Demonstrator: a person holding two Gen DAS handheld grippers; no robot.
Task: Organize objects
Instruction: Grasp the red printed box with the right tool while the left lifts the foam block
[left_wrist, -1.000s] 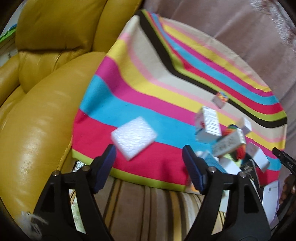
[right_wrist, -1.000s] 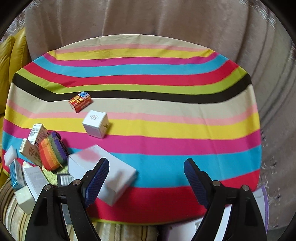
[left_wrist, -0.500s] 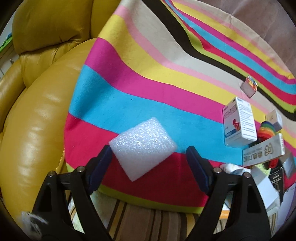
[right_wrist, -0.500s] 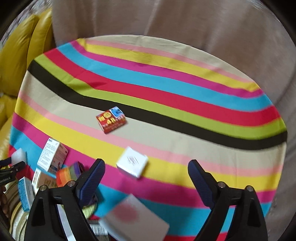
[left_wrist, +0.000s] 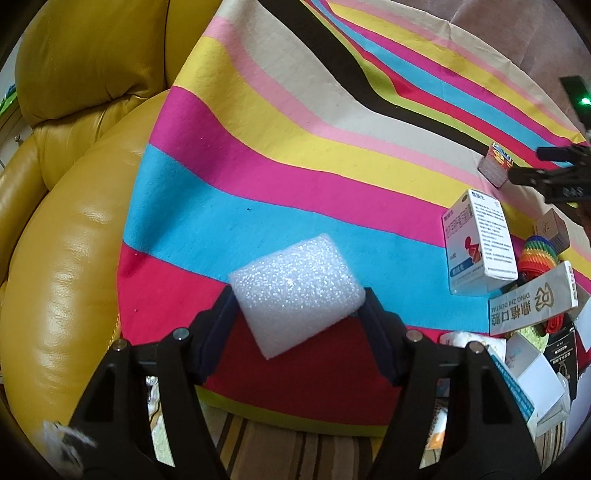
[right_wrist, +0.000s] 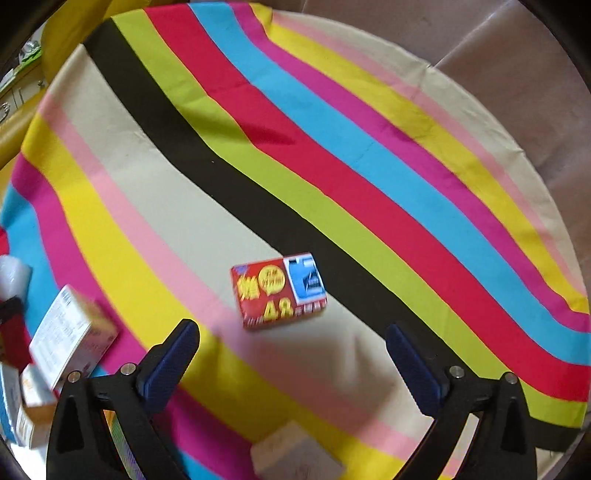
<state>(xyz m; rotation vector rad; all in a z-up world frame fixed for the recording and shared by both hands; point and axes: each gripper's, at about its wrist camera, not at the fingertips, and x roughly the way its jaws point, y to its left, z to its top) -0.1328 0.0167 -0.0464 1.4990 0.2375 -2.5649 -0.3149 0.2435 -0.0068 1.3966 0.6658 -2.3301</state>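
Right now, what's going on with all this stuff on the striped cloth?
A person is sorting small items on a striped tablecloth with two handheld grippers. The left gripper has just been closing around a white foam block, with both pads at its sides near the cloth's edge. The right gripper has just been opening, stands wide and empty, and points toward a red and blue box lying alone. More boxes, including a white medicine box, sit clustered to one side.

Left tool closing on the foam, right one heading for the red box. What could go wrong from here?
1. The foam block sits skewed between the left tool fingers, which have just been closing; it may twist out.
2. The right tool, just opened wide, is short of the red box; the blurred view suggests speed, so it may knock it.
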